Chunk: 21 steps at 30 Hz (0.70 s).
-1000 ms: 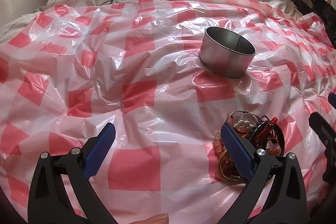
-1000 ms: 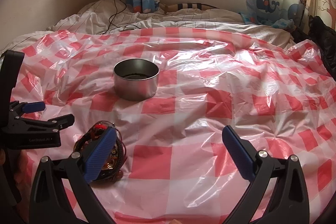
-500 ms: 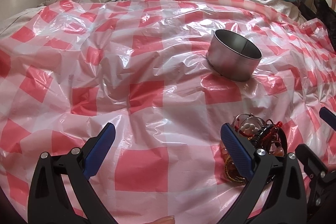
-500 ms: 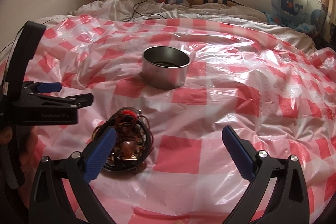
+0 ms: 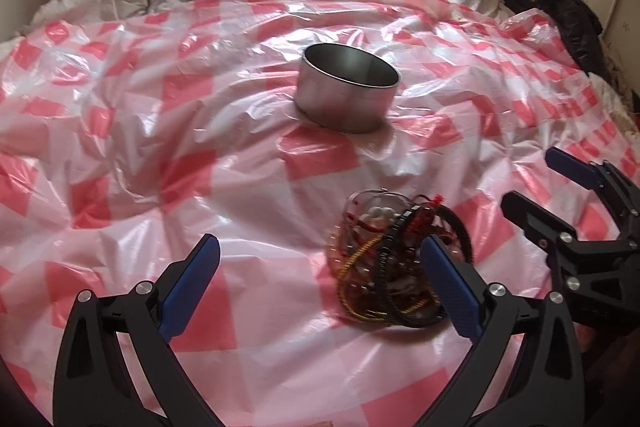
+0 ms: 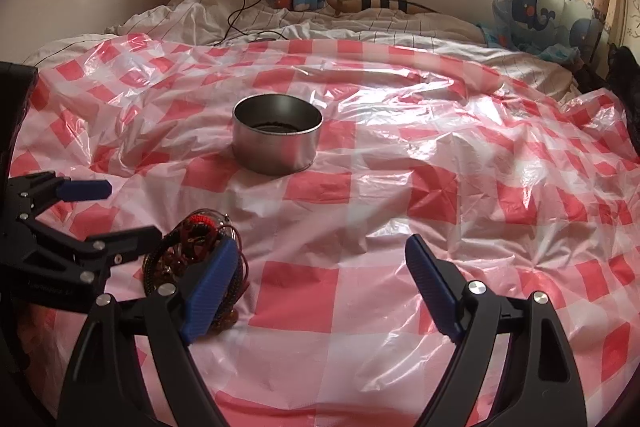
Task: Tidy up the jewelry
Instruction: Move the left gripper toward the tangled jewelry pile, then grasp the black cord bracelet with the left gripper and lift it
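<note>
Steel tin [image 5: 347,95], one; tangled jewelry pile [image 5: 394,259], one; claws, two.

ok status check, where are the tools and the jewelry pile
Left tool open, right tool open, jaws just closing a little, nothing gripped. Jewelry pile tangled on the checked sheet, short of the tin. Nothing blocking.

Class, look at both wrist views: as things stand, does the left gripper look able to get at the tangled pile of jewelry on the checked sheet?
Probably yes. The left gripper is open, and the jewelry pile lies uncovered on the plastic sheet just beyond its right fingertip. The right gripper sits close beside the pile and could crowd it.
</note>
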Motion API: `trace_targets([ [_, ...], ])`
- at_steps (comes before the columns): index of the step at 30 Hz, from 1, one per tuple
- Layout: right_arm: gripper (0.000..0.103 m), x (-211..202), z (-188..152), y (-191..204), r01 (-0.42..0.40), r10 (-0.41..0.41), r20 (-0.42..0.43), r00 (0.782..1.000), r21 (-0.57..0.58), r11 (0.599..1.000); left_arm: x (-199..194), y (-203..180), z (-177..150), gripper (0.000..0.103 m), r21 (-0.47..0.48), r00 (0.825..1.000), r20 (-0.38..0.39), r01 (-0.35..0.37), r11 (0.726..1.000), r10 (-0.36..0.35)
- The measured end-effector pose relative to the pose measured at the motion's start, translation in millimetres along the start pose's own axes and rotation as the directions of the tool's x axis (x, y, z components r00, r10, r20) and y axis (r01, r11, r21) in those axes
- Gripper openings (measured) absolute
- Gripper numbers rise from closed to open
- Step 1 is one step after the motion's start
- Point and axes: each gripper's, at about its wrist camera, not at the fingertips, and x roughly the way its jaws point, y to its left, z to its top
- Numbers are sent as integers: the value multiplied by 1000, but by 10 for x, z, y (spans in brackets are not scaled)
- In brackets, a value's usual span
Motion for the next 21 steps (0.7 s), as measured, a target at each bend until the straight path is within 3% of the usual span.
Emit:
trace_targets([
  [4, 85, -26, 12, -56, 15, -15, 12, 1000, 20, 1000, -33, -83, -43, 97, 34, 999, 15, 41, 999, -42],
  [9, 85, -6, -1, -21, -23, 23, -8, 1000, 16, 1000, -20, -171, -81, 93, 72, 997, 4, 78, 994, -79],
  [15, 85, -36, 14, -83, 11, -11, 11, 1000, 38, 999, 28, -161, -132, 76, 56, 989, -32, 145, 988, -143],
  [21, 86, -65, 31, -141, 16, -18, 23, 1000, 61, 998, 110, -105, -154, 51, 19, 979, -61, 195, 981, -194],
])
